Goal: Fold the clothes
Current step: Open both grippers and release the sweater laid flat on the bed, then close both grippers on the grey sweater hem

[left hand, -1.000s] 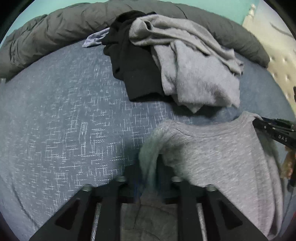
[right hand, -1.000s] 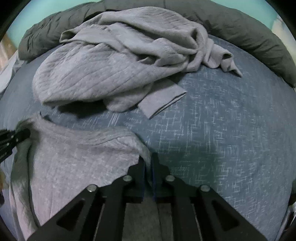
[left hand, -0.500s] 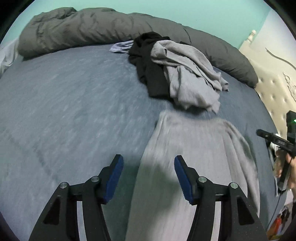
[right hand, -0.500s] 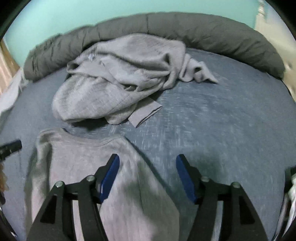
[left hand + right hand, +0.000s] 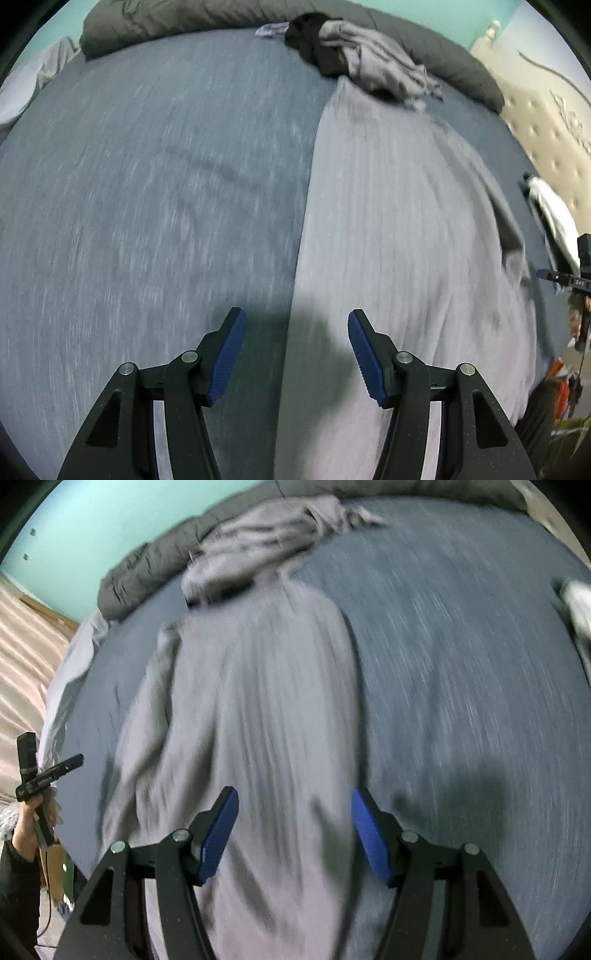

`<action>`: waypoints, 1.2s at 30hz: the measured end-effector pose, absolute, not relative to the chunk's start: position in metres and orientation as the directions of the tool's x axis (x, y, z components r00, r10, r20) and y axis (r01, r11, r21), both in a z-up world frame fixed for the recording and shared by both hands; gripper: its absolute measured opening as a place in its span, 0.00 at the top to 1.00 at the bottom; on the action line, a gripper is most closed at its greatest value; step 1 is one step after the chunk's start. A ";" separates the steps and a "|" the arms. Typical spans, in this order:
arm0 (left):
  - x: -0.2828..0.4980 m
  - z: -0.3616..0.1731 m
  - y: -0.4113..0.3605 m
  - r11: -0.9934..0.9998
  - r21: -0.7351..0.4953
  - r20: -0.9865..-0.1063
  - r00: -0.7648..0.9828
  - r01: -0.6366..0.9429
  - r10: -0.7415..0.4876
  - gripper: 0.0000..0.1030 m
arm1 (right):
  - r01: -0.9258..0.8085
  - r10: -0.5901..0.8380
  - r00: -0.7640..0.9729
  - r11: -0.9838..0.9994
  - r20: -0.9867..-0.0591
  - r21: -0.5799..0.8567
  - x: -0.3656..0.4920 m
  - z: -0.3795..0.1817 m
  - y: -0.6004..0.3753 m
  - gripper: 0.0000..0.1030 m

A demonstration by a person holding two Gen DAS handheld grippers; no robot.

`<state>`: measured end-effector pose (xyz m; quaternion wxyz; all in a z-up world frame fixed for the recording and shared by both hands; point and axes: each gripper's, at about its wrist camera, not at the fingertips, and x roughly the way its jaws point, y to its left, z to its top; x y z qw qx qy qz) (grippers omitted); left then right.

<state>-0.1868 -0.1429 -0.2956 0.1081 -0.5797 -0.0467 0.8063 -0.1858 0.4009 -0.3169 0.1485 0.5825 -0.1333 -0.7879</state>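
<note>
Now both grippers' jaws, left (image 5: 293,350) and right (image 5: 293,830), gape empty, pulled back from the released grey shirt (image 5: 399,229).

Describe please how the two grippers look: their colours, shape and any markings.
Both look alike. The left gripper and right gripper have matte black angular linkages with silver round fasteners, and each finger carries a blue ribbed pad. White lettering marks the right gripper's black side, too blurred to read.
</note>
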 end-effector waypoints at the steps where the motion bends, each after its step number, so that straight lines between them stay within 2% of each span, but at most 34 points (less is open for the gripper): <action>1: -0.177 -0.299 -0.147 -0.973 -0.202 -0.929 -0.293 -0.114 0.228 0.40 | 0.063 -0.385 -0.253 -0.922 -0.887 0.382 -0.172 -0.322 0.405 0.37; 10: -0.117 -0.317 -0.164 -0.977 -0.202 -0.943 -0.255 -0.072 0.214 0.40 | -0.009 -0.403 -0.145 -0.913 -0.904 0.409 -0.082 -0.352 0.409 0.37; 21: -0.085 -0.332 -0.166 -0.971 -0.231 -0.946 -0.217 -0.068 0.240 0.41 | 0.005 -0.403 -0.097 -0.915 -0.910 0.404 -0.059 -0.363 0.374 0.38; 24: -0.079 -0.342 -0.167 -0.969 -0.239 -0.950 -0.192 -0.064 0.247 0.41 | 0.012 -0.397 -0.089 -0.917 -0.913 0.398 -0.055 -0.364 0.367 0.49; 26: -0.075 -0.349 -0.165 -0.966 -0.248 -0.950 -0.176 -0.070 0.256 0.41 | 0.018 -0.391 -0.087 -0.920 -0.916 0.391 -0.054 -0.365 0.362 0.61; 27: -0.074 -0.352 -0.164 -0.964 -0.255 -0.950 -0.168 -0.070 0.263 0.47 | 0.020 -0.390 -0.089 -0.921 -0.917 0.390 -0.053 -0.364 0.360 0.66; 28: -0.073 -0.355 -0.164 -0.963 -0.262 -0.949 -0.161 -0.068 0.270 0.52 | 0.023 -0.388 -0.092 -0.921 -0.917 0.388 -0.051 -0.363 0.359 0.78; 29: -0.071 -0.358 -0.164 -0.962 -0.263 -0.950 -0.156 -0.067 0.271 0.60 | 0.026 -0.386 -0.098 -0.923 -0.917 0.385 -0.049 -0.362 0.358 0.84; 31: -0.069 -0.362 -0.162 -0.962 -0.262 -0.951 -0.149 -0.072 0.270 0.70 | 0.028 -0.382 -0.110 -0.924 -0.918 0.381 -0.048 -0.360 0.355 0.92; 33: -0.067 -0.362 -0.161 -0.960 -0.268 -0.949 -0.147 -0.080 0.278 0.83 | 0.031 -0.382 -0.126 -0.924 -0.916 0.381 -0.049 -0.354 0.357 0.96; 35: -0.065 -0.361 -0.159 -0.960 -0.266 -0.949 -0.150 -0.091 0.278 0.85 | 0.030 -0.382 -0.148 -0.924 -0.912 0.382 -0.050 -0.346 0.358 0.97; 36: -0.065 -0.360 -0.159 -0.960 -0.263 -0.949 -0.153 -0.096 0.275 0.91 | 0.031 -0.383 -0.158 -0.923 -0.910 0.383 -0.051 -0.342 0.358 0.97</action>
